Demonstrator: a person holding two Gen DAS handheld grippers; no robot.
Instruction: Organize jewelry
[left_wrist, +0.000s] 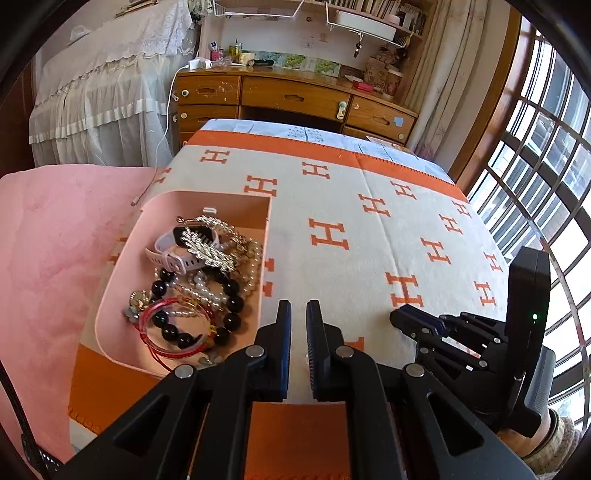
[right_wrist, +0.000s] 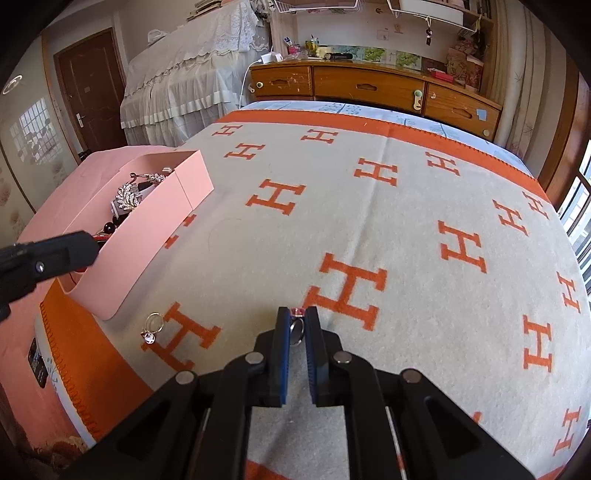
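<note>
Right gripper (right_wrist: 297, 325) is clamped on a ring (right_wrist: 296, 331) with a pink stone, just above the blanket (right_wrist: 388, 221); only its own camera shows this. Left of it lies a second ring (right_wrist: 153, 325), near the pink box (right_wrist: 147, 225). Left gripper (left_wrist: 298, 317) is closed on nothing, the box's heaped jewelry (left_wrist: 199, 273) to its left. From the right view, most of that heap is hidden.
</note>
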